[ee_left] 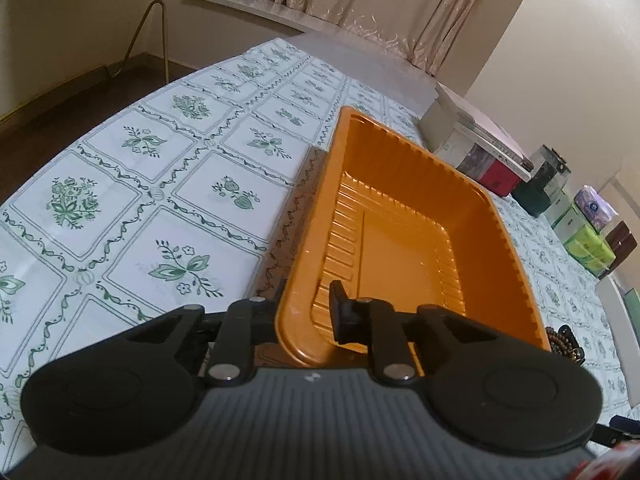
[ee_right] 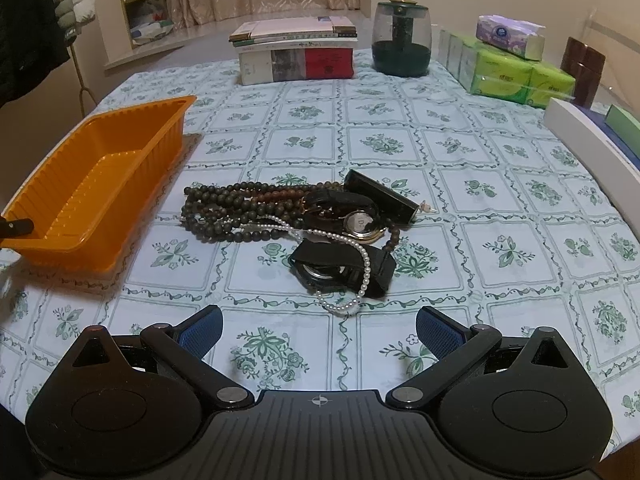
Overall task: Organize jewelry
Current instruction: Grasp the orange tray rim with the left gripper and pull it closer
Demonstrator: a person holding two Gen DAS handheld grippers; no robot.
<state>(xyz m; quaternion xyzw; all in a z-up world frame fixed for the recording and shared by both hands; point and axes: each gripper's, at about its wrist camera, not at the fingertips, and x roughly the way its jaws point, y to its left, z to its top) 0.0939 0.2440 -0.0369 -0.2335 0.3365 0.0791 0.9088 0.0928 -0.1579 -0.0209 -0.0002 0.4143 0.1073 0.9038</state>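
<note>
An empty orange plastic tray (ee_left: 400,208) stands on the flowered tablecloth; it also shows at the left of the right wrist view (ee_right: 120,160). My left gripper (ee_left: 308,320) is shut on the tray's near rim, one finger inside, one outside. A pile of jewelry lies mid-table: dark bead strands (ee_right: 236,212), a gold-cased watch (ee_right: 362,226), a pearl necklace (ee_right: 352,272), a black-strapped watch (ee_right: 344,272) and a black box (ee_right: 380,196). My right gripper (ee_right: 320,332) is open and empty, just in front of the pile.
A stack of books (ee_right: 296,48), a dark glass jar (ee_right: 402,38), green tissue packs (ee_right: 516,72), a brown container (ee_right: 582,72) and a white box (ee_right: 592,140) line the table's back and right side. The tablecloth (ee_right: 480,260) is bare right of the pile.
</note>
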